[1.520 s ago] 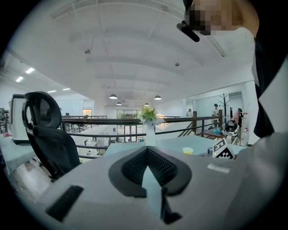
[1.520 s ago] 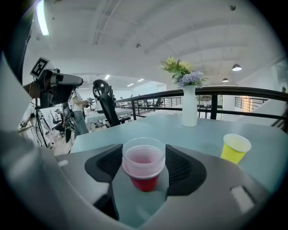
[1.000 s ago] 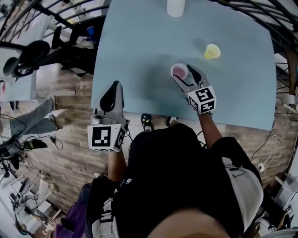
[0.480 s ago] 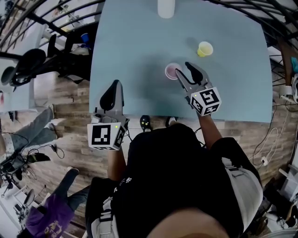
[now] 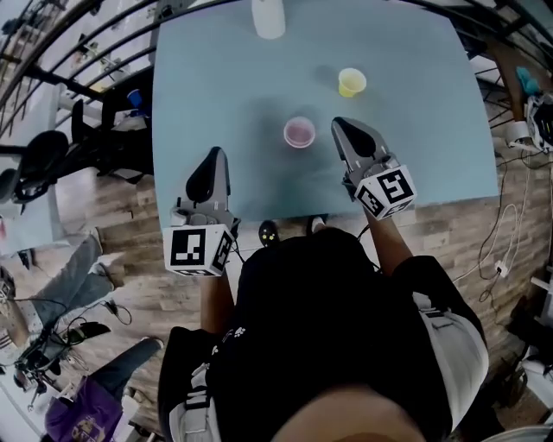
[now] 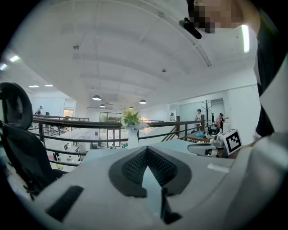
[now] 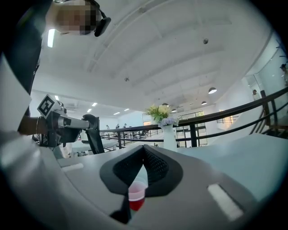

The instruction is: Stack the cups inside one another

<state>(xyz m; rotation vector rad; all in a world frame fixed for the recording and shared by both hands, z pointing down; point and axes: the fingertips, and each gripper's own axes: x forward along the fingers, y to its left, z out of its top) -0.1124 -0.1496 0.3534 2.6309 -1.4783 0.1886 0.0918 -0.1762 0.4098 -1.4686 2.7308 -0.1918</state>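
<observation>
Backed right gripper off the pink cup and just snapped its jaws shut, empty, beside it. Yellow cup apart beyond it on the surface. Left gripper clenched empty too. No stacking yet.

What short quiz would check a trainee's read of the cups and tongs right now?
1. True or false: the yellow cup already sits inside the pink cup.
2. Multiple choice: the right tongs are A) shut on the pink cup, B) shut and empty, C) wide open.
3. Fill in: at the far edge of the table stands a white ____.

Key: 1 false; the two cups stand apart on the table. 2 B; the jaws have just closed with nothing between them, and the pink cup stands off to their side. 3 vase.
</observation>
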